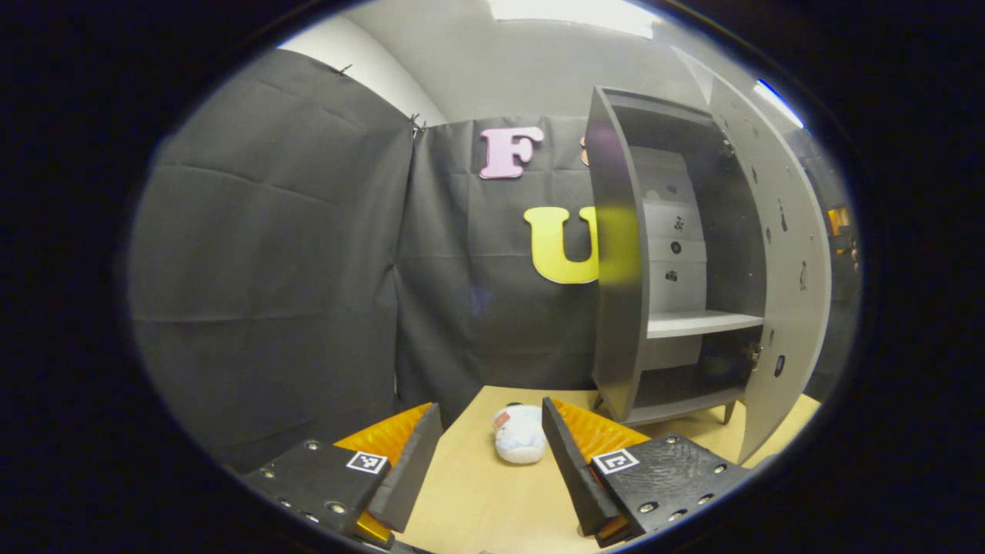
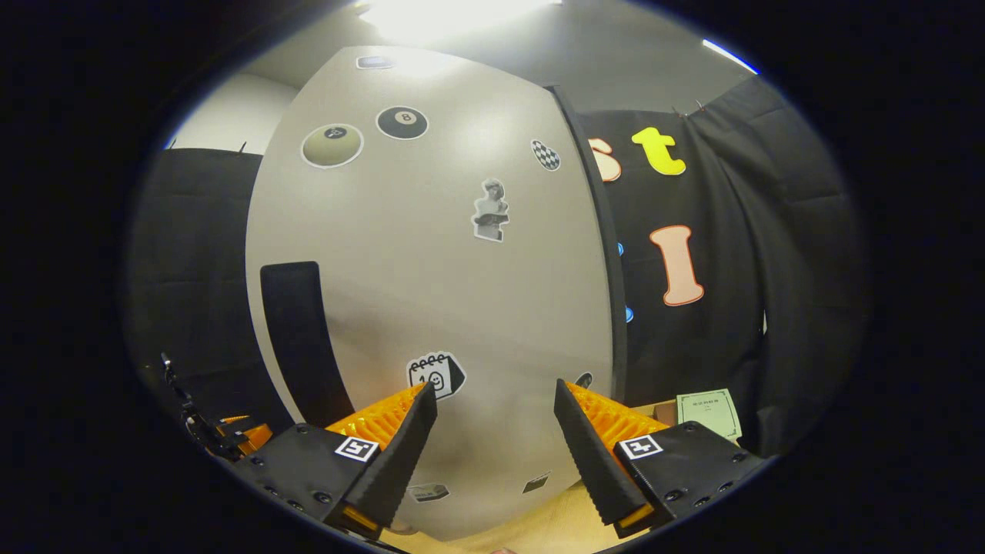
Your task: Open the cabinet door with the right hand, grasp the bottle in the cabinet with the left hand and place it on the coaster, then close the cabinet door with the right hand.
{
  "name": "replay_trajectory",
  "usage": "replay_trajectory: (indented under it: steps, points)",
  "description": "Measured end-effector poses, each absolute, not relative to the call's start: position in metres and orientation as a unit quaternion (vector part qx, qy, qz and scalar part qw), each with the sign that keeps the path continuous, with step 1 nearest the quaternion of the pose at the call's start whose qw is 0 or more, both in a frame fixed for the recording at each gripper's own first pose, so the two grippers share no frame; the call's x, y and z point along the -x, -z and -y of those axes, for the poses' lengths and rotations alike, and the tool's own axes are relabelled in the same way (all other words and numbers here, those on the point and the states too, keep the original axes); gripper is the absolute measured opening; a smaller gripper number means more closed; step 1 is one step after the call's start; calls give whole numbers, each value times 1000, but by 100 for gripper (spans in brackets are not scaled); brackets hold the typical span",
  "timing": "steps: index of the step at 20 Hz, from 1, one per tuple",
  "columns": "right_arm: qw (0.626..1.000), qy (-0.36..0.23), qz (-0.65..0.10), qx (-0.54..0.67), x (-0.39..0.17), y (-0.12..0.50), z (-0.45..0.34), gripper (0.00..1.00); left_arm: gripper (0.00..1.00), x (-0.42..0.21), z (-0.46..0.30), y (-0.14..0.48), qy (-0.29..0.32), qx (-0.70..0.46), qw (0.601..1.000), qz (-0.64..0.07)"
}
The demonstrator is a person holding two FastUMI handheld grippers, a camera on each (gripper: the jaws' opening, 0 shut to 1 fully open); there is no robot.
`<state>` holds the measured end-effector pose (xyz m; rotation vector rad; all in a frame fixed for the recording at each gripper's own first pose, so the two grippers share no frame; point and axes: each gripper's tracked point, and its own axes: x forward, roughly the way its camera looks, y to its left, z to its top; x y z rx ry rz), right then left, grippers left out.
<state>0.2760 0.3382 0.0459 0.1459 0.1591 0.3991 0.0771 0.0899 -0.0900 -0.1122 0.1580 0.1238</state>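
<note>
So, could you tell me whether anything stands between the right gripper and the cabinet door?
Nothing visible does: the door faces the open right gripper directly, with no object between them.

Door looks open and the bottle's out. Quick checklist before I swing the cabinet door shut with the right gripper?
1. Cabinet door open, ready to close: ok.
2. Shelf free of anything in the door's path: ok.
3. Bottle out of the cabinet, on the table: ok.
4. Bottle on a coaster: cannot tell.
5. Left gripper open, released: ok.
6. Right gripper open, facing the door's outer face: ok.
</note>
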Motion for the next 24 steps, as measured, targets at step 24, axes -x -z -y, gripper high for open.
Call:
replay_trajectory:
  steps: [24]
  points:
    - [977,-153,-108,-100,-366,-1,-400,98,80,-65,-111,104,-121,56,984,-117]
